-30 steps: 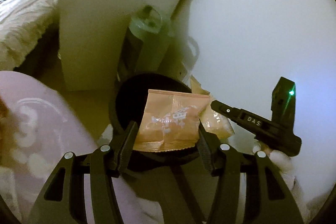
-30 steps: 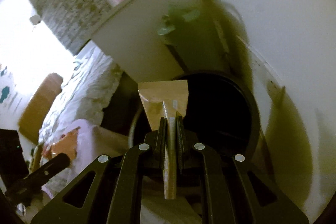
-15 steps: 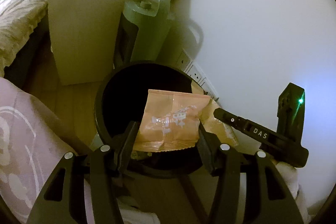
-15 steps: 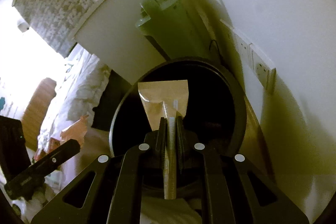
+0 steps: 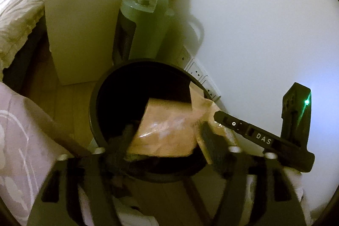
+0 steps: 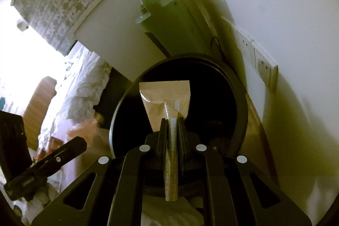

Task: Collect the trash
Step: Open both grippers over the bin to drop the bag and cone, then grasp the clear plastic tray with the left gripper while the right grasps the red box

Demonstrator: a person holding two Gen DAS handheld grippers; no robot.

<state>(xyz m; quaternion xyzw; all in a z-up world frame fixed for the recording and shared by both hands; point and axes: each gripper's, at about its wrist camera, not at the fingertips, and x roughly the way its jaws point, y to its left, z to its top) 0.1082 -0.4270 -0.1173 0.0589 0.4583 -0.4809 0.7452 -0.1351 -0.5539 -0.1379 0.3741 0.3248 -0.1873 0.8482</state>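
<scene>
Black plastic frames both views: I hold each hand-held gripper over the round black bin [image 5: 95, 111].

Left view, nearest: my left hand-held gripper [image 5: 167, 139] is blurred, its fingers spread about as wide as the orange wrapper [image 5: 167, 130] lying flat between them. I cannot tell whether the pads still press its edges. The wrapper sits above the bin's mouth, its long axis running left to right across the view and its top edge tilted away towards the bin's far rim. To the right, my right hand-held gripper [image 5: 220, 118] reaches in.

Right view, nearest: my right hand-held gripper [image 6: 172, 126] is pinched tight on the tan wrapper [image 6: 167, 99], seen edge-on. Its long axis runs straight forward along the fingers, and its fanned end points out over the bin [image 6: 239, 103].

Bin contents: the interior is too dark to make out.

Farther back: a green cylindrical appliance [image 5: 144, 29] stands just behind the bin, beside a white cabinet [image 5: 84, 20], with wall sockets [image 6: 262, 65] on the white wall [image 5: 264, 20].
</scene>
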